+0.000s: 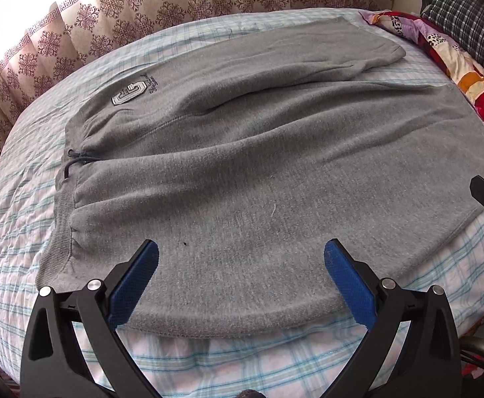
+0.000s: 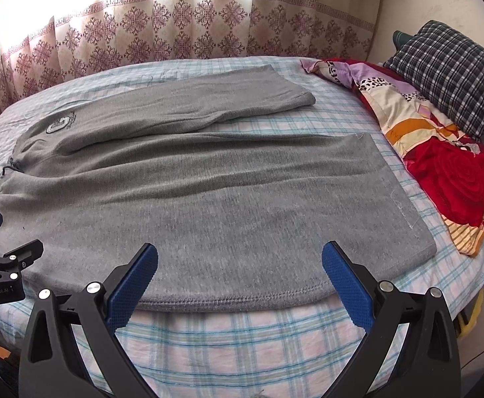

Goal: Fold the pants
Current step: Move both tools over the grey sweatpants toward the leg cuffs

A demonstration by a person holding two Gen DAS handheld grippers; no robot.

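pants: grey, flat on bed, legs spread apart, waistband left, near side seam along bed's front edge | left tongs: wide, empty, over near leg | right tongs: wide, empty, over same leg nearer cuff | blanket at right

I see a bed w/ pale blue-pink plaid sheet, patterned curtain behind it glowing w/ daylight, a floral quilt and 1 dark checked pillow at right.
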